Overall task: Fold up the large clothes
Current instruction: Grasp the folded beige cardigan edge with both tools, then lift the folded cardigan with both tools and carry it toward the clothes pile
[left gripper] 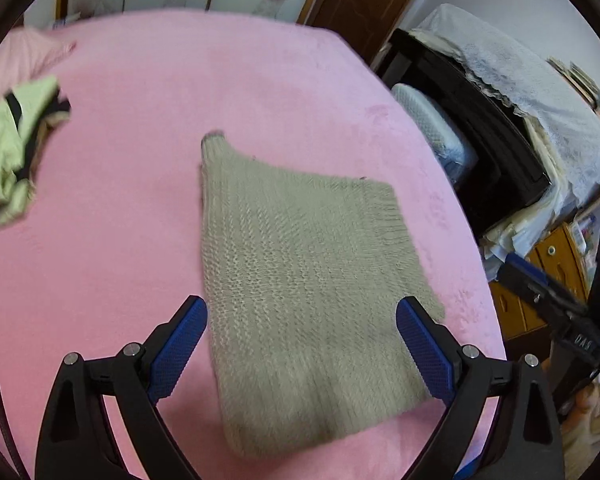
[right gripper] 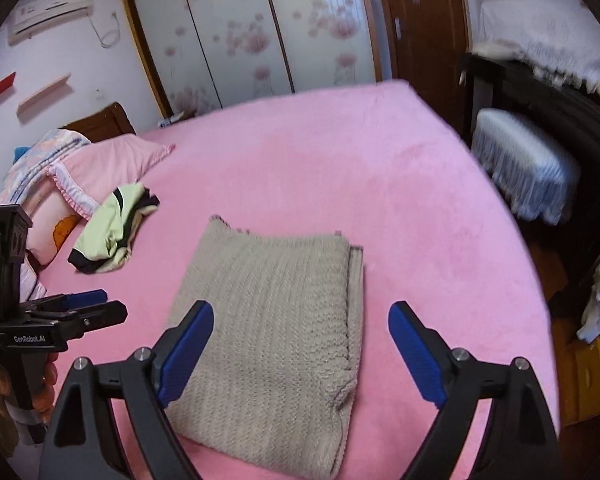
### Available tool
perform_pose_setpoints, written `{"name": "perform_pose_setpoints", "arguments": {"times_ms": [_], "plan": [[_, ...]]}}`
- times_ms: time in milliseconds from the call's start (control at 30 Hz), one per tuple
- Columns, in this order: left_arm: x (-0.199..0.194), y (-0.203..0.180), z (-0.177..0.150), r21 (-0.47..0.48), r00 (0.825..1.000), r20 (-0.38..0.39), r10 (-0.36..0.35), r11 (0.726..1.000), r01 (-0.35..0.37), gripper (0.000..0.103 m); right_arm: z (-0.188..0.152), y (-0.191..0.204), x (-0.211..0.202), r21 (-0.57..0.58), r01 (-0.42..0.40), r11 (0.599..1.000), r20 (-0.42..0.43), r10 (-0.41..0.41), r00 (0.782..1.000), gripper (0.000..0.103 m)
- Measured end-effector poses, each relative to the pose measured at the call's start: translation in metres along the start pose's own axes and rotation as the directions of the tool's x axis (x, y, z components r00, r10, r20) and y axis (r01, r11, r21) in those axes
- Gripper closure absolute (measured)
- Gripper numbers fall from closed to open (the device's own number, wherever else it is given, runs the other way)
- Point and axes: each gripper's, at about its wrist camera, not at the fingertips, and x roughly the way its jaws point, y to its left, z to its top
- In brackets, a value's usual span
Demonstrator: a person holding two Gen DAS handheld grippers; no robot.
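Pink plush bedspread (left gripper: 148, 208) across most of the left wrist view, with a folded grey-beige knit sweater (left gripper: 300, 280) lying flat at centre and lower centre, one narrow corner reaching toward the upper middle. Left gripper (left gripper: 302, 348) low in the frame, blue-padded fingers (left gripper: 178, 354) spread wide apart with nothing between them — the sweater's near part showing in the gap, contact with the pads impossible to judge. Pale green garment (left gripper: 8, 148) with black trim bunched at the left edge, well apart from the sweater. Dark furniture under a white lace cover (left gripper: 540, 92) at upper right; the right gripper (left gripper: 540, 280) at the right edge, seen side-on. Same pink bedspread (right gripper: 340, 152) in the right wrist view, the sweater (right gripper: 276, 328) at lower centre as a neat rectangle, layered edges visible along its right side. Right gripper (right gripper: 300, 348) at the bottom, fingers likewise wide apart and holding nothing. Green garment (right gripper: 112, 232) at middle left beside a pink pillow (right gripper: 112, 164); left gripper (right gripper: 80, 312) at the left edge; sliding wardrobe doors with a floral print (right gripper: 252, 32) along the top.
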Motion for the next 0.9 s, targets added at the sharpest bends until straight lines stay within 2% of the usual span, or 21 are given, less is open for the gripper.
{"name": "perform_pose_setpoints", "arguments": {"times_ms": [133, 267, 367, 433, 500, 700, 900], "plan": [[0.047, 0.026, 0.0, -0.082, 0.998, -0.052, 0.019, 0.996, -0.023, 0.008, -0.015, -0.016, 0.047, 0.04, -0.041, 0.998, -0.112, 0.045, 0.993, 0.013], [0.082, 0.043, -0.007, -0.119, 0.995, -0.102, 0.021, 0.992, -0.033, 0.008, -0.031, -0.025, 0.078, 0.058, -0.092, 0.994, -0.174, 0.101, 0.98, 0.013], [0.097, 0.048, -0.013, -0.119, 0.993, -0.117, 0.018, 0.992, -0.032, 0.007, -0.041, -0.032, 0.099, 0.066, -0.1, 0.993, -0.217, 0.112, 0.97, 0.013], [0.104, 0.054, -0.014, -0.143, 0.993, -0.115, 0.0, 0.99, -0.017, 0.0, -0.046, -0.04, 0.114, 0.1, -0.113, 0.989, -0.256, 0.135, 0.957, 0.013], [0.11, 0.058, -0.014, -0.156, 0.992, -0.121, -0.022, 0.988, 0.003, 0.0, -0.052, -0.048, 0.126, 0.141, -0.137, 0.981, -0.287, 0.173, 0.942, 0.013], [0.121, 0.059, -0.015, -0.15, 0.99, -0.133, -0.053, 0.988, 0.033, 0.0, -0.056, -0.062, 0.148, 0.22, -0.216, 0.951, -0.299, 0.276, 0.913, 0.013], [0.124, 0.063, -0.017, -0.14, 0.979, -0.175, -0.105, 0.987, 0.08, 0.0, -0.054, -0.064, 0.16, 0.233, -0.264, 0.936, -0.31, 0.329, 0.892, 0.013]]}}
